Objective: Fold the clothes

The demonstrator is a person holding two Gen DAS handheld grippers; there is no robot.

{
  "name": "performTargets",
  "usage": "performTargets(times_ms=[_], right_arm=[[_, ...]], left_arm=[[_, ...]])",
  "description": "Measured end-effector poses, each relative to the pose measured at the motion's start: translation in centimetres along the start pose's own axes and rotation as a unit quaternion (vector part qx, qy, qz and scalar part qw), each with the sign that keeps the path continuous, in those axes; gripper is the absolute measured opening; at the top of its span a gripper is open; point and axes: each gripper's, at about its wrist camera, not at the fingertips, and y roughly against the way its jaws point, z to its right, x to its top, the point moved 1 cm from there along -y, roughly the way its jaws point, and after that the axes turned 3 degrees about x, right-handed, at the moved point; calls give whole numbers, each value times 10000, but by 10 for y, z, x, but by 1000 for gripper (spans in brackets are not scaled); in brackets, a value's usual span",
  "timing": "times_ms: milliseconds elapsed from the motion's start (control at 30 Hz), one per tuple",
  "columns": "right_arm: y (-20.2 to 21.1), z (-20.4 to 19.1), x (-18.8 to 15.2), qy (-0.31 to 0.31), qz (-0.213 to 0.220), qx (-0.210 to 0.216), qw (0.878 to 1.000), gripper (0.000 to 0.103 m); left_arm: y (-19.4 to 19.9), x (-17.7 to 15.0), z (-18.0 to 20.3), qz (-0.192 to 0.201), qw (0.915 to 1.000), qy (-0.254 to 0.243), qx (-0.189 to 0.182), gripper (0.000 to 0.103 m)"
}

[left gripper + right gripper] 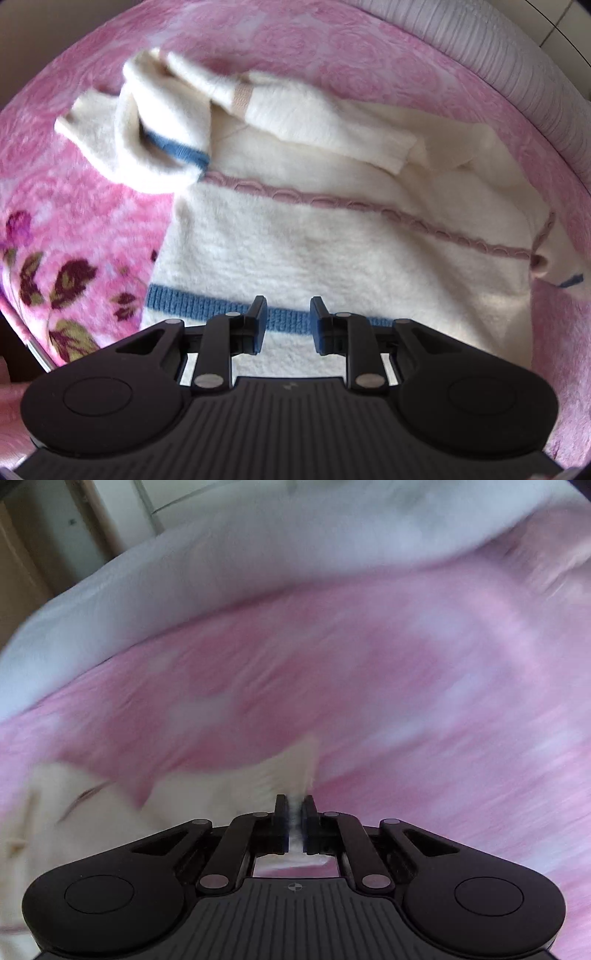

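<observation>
While the cream sweater (pixel 332 236) lies spread on the pink blanket (pixel 74 206), we judge it soft, light and limp, best taken by an edge or a cuff.

We see its sleeves (pixel 317 122) already laid across the chest, and the blue hem band (pixel 192 302) lies nearest the left gripper (pixel 288 325), whose jaws hang slightly parted above the knit with nothing between them. We find the right gripper (pixel 294 821) pinched tight on a thin fold of pale fabric, seemingly a corner of the sweater (pixel 236 786), though blur hides which corner. We expect fluffy knit to sag and stretch, so a hem corner offers the firmest hold. Beyond the blanket runs a white quilt (pixel 221 572).
</observation>
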Motion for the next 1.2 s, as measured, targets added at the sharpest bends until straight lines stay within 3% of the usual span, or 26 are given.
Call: performTargets(times_ms=[100, 167, 233, 333, 400, 433, 500, 567, 633, 700, 767, 867, 1000, 1067, 1100, 1133, 1167, 1200], right_arm=[[57, 69, 19, -188, 444, -899, 9948, 4], [90, 111, 22, -307, 475, -1146, 9918, 3], [116, 140, 18, -96, 394, -1724, 9842, 0], [140, 201, 2, -230, 328, -3103, 9498, 0], [153, 251, -15, -979, -60, -3363, 9366, 0], [157, 265, -23, -1327, -236, -3232, 9367, 0], [152, 252, -39, -1213, -501, -2727, 9531, 4], [138, 223, -50, -912, -729, -2128, 9701, 19], [113, 178, -55, -468, -904, -1426, 9845, 41], [87, 124, -58, 70, -1053, -719, 9918, 43], [58, 57, -59, 814, -1114, -43, 9904, 45], [20, -47, -58, 2033, -1058, 851, 9696, 51], [-18, -151, -61, 3296, -953, 1662, 9245, 60], [-40, -177, -56, 3459, -998, 1903, 9133, 61], [-50, -186, -53, 3455, -1010, 1952, 9123, 61], [-60, -195, -50, 3435, -1018, 1985, 9123, 62], [-69, -201, -49, 3375, -1067, 1989, 9139, 62], [-80, -207, -52, 3270, -1221, 2006, 9154, 61]], left_arm=[[3, 5, 11, 55, 9998, -164, -78, 20], [3, 9, 21, 90, 9993, -325, -148, 20], [2, 12, 34, 141, 9981, -547, -246, 20], [0, 16, 53, 257, 9940, -953, -468, 20], [-2, 18, 64, 327, 9893, -1339, -479, 20], [-3, 20, 68, 382, 9860, -1566, -438, 20], [-2, 28, 72, 636, 9762, -2056, -270, 21], [-1, 42, 72, 892, 9625, -2561, -55, 25], [-2, 58, 72, 1117, 9431, -3129, 153, 39], [-5, 72, 70, 1379, 9097, -3904, 327, 47], [-15, 83, 67, 1513, 8690, -4680, 532, 55], [-37, 90, 56, 1585, 8038, -5693, 687, 56], [-66, 105, 25, 1358, 7778, -6110, 576, 56], [-80, 112, 9, 1264, 7651, -6291, 539, 55], [-87, 116, 2, 1270, 7638, -6302, 573, 53], [-94, 122, -5, 1239, 7666, -6274, 583, 41], [-100, 127, -11, 1203, 7707, -6232, 568, 17], [-106, 133, -14, 1155, 7783, -6152, 489, 7]])
